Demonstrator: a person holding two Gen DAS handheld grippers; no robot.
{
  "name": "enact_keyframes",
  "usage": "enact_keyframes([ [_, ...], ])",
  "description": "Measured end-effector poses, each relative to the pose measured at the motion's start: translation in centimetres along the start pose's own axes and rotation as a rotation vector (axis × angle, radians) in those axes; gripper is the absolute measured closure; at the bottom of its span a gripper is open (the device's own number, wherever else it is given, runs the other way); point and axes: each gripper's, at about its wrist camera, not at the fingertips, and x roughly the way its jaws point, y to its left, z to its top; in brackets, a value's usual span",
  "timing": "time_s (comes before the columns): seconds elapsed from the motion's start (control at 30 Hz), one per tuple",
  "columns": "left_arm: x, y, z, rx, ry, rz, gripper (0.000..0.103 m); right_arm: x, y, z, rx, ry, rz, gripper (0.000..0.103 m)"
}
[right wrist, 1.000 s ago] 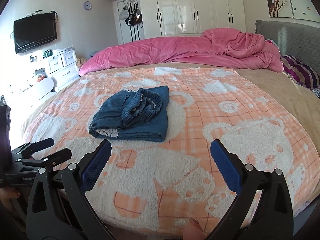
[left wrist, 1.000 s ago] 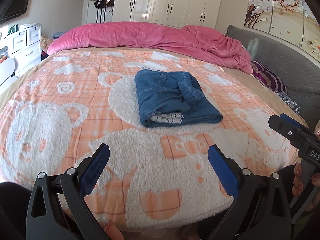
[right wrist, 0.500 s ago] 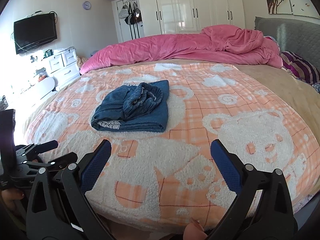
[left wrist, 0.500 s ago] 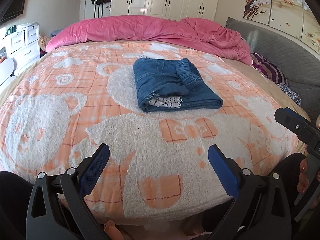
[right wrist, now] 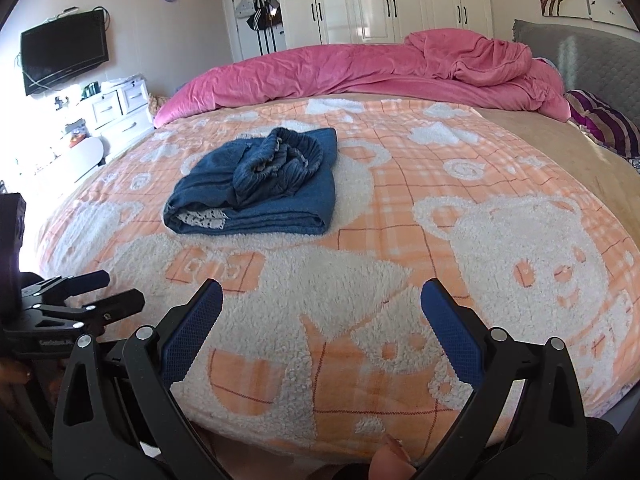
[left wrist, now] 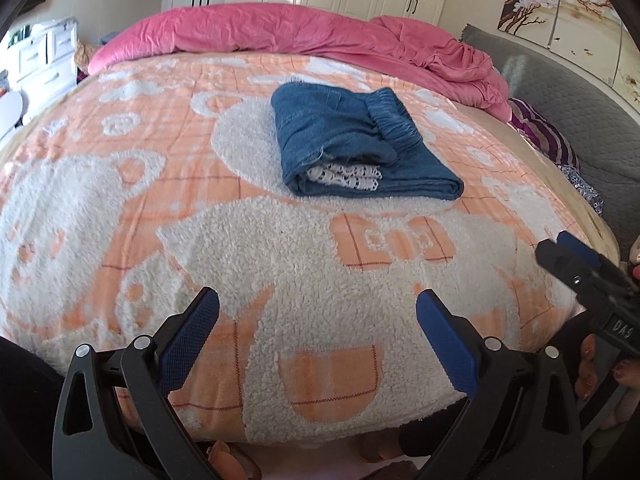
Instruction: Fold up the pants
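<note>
We see the denim pants [left wrist: 360, 148] lying folded into a compact bundle near the middle of the bed, on an orange-and-white fleece blanket [left wrist: 280, 264] patterned with bears. The elastic waistband sits bunched on top of the bundle, and a strip of white lace trim [left wrist: 346, 174] peeks out from between the layers at the near edge. Our left gripper [left wrist: 318, 320] hangs above the near edge of the blanket with its 2 blue-padded fingers spread wide and nothing between them; it is well apart from the pants. Our right gripper [right wrist: 322, 314] sits the same way, fingers spread and holding nothing, also well short of the bundle. In the right wrist view the pants [right wrist: 260, 184] lie ahead and to the left. A pink duvet [right wrist: 360, 72] is heaped along the far side of the bed, white wardrobes [right wrist: 384, 0] stand behind it, and a wall-mounted TV [right wrist: 64, 60] hangs at the left.
</note>
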Motion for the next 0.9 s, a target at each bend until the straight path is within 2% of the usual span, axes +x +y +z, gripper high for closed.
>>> enact_keyframes([
  [0.13, 0.45, 0.29, 0.17, -0.017, 0.005, -0.011, 0.005, 0.86, 0.16, -0.29, -0.01, 0.021, -0.001, 0.009],
  [0.9, -0.39, -0.15, 0.43, -0.014, -0.032, -0.02, 0.005, 0.44, -0.48, -0.02, 0.007, -0.009, -0.022, 0.009],
])
